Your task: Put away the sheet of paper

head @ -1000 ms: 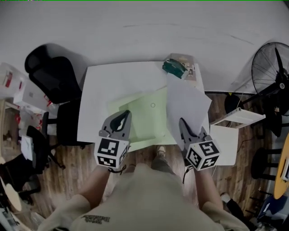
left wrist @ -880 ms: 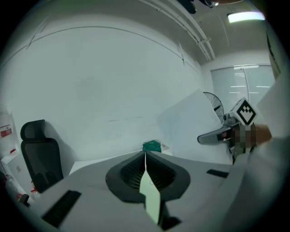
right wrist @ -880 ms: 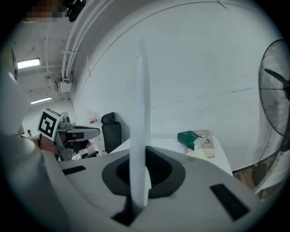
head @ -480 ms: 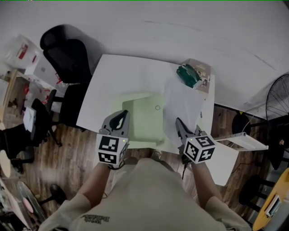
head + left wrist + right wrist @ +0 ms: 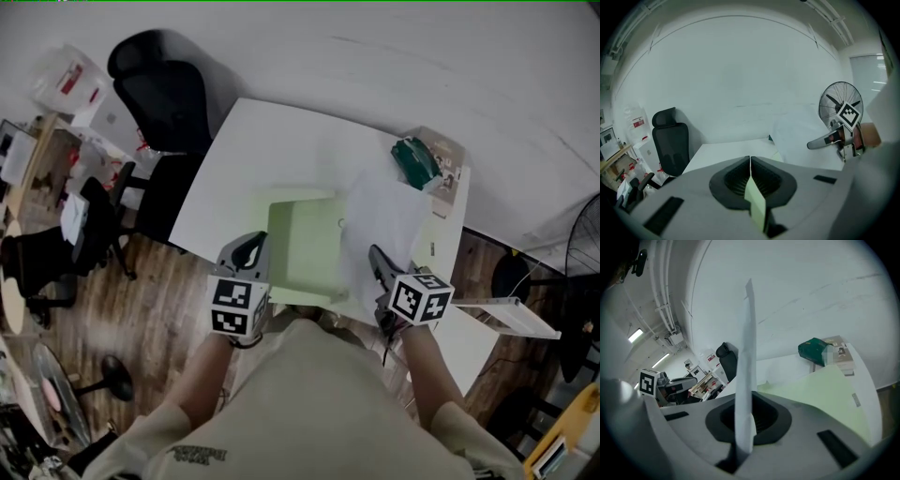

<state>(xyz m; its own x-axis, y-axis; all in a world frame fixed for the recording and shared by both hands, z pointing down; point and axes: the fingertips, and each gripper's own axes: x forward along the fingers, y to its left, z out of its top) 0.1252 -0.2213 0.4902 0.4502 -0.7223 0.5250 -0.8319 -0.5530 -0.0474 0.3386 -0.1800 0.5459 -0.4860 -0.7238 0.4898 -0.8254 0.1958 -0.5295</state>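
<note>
Right gripper (image 5: 380, 261) clamped on near edge of the white sheet of paper (image 5: 382, 217). Sheet stands edge-on between its jaws and spreads ahead, over the right side of the green folder (image 5: 302, 246). Left gripper (image 5: 251, 246) pinched shut on a thin green folder edge. Folder lies on the table (image 5: 272, 150), ahead of and between both grippers. Progress, by my read: both grips made, sheet not inside yet. Can't tell how far the cover is lifted. Left to do: slide sheet in, close, release.
</note>
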